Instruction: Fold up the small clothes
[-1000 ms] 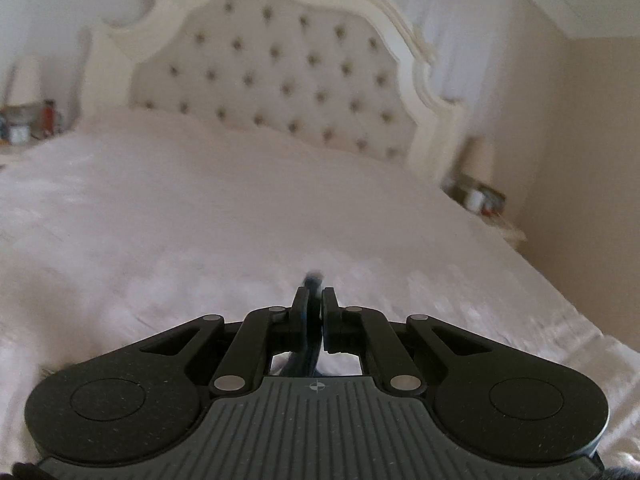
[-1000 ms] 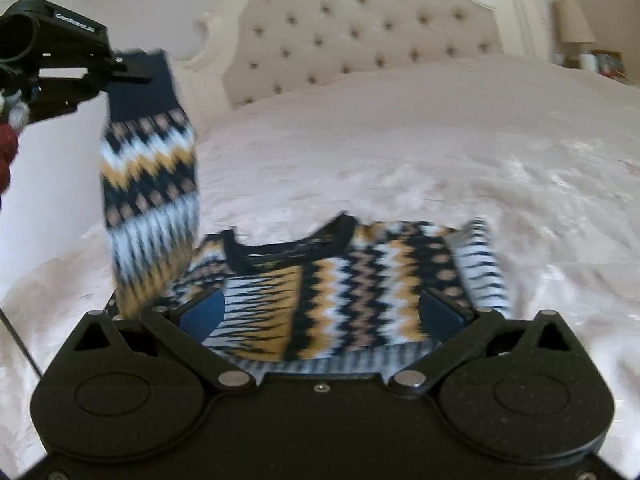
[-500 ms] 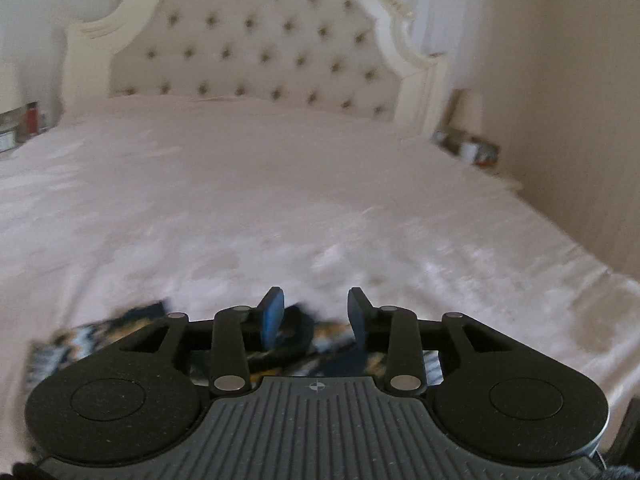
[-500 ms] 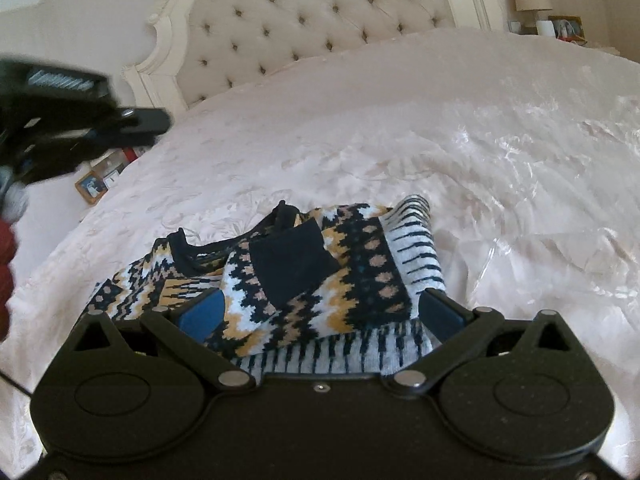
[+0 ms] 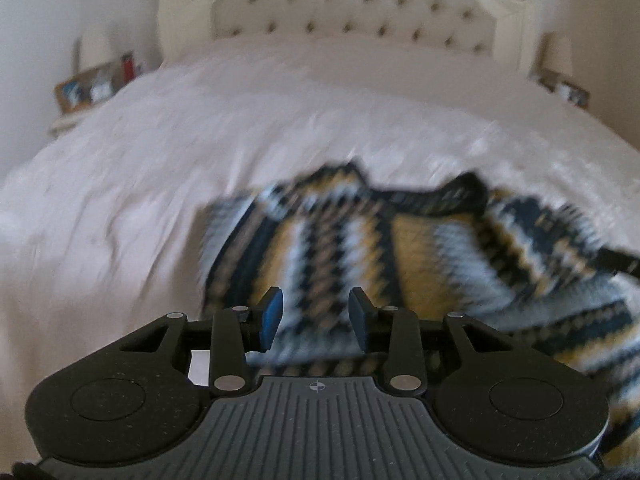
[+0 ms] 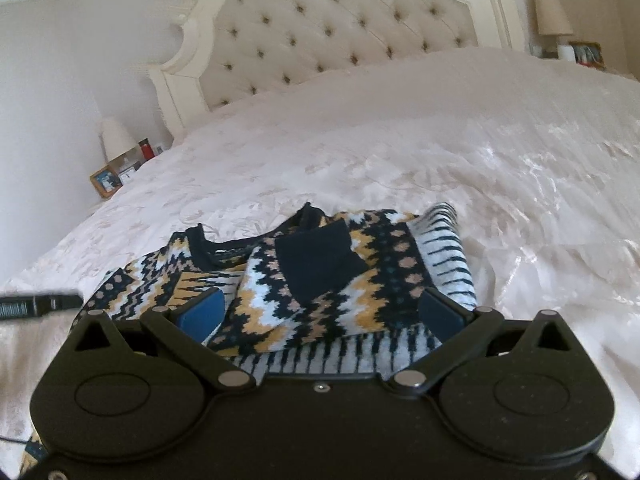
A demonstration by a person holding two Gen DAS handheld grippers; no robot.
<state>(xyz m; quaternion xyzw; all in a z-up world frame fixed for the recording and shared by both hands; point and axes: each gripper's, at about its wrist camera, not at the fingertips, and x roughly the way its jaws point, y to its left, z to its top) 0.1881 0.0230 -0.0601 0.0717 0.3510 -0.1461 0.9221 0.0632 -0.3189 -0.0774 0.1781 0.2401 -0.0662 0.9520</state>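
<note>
A small knitted sweater (image 6: 332,292) in navy, yellow, white and tan zigzags lies on the white bedspread (image 6: 400,152). Its left sleeve is folded across the chest, with the navy cuff (image 6: 316,260) on top. My right gripper (image 6: 320,312) is open and empty, hovering over the sweater's near hem. My left gripper (image 5: 314,316) is open and empty above the sweater's (image 5: 360,248) left part; that view is blurred. The left gripper's tip (image 6: 40,304) shows at the left edge of the right wrist view.
A tufted cream headboard (image 6: 340,28) stands at the far end of the bed. Nightstands with lamps, picture frames and small items flank it on the left (image 6: 116,168) and on the right (image 6: 568,40). The bedspread (image 5: 160,168) stretches wide around the sweater.
My left gripper held the sleeve up, carried it over the chest, opened and let it go. It has since swung down to the left of the sweater. The right gripper stayed open.
</note>
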